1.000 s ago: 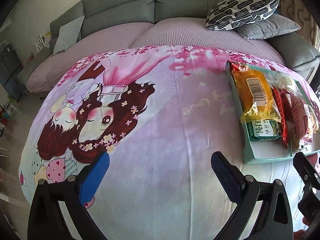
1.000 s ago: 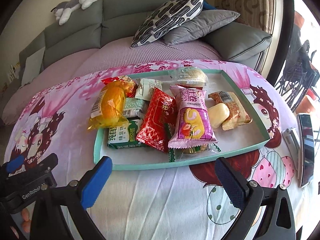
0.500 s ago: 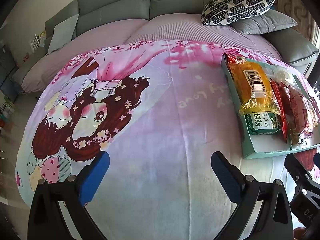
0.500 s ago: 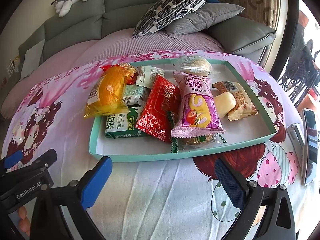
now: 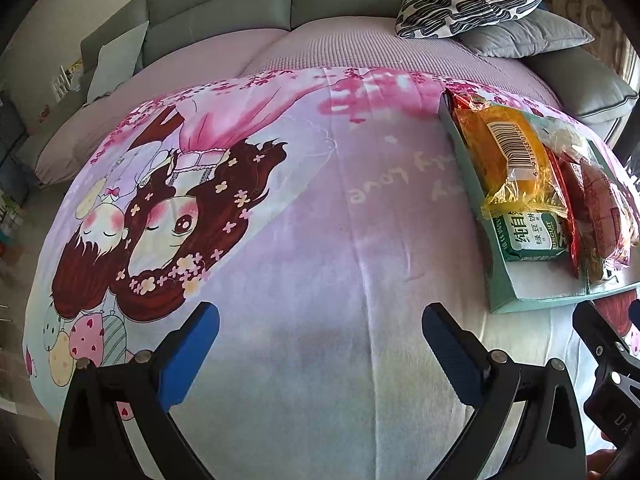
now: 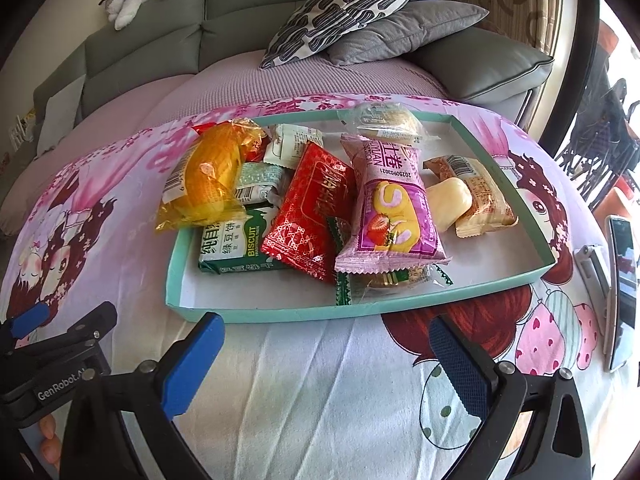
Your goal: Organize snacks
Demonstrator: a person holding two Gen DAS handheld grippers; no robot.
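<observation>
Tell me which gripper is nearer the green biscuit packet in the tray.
Right. The right gripper hangs open just outside the tray's near rim, almost in line with the green biscuit packet. The left gripper hangs open over bare blanket, farther left of the tray.

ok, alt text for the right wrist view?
A teal tray of wrapped snacks sits on a pink cartoon blanket, with the open right tongs just short of its near edge. The left tongs show at lower left; a phone lies at right.
</observation>
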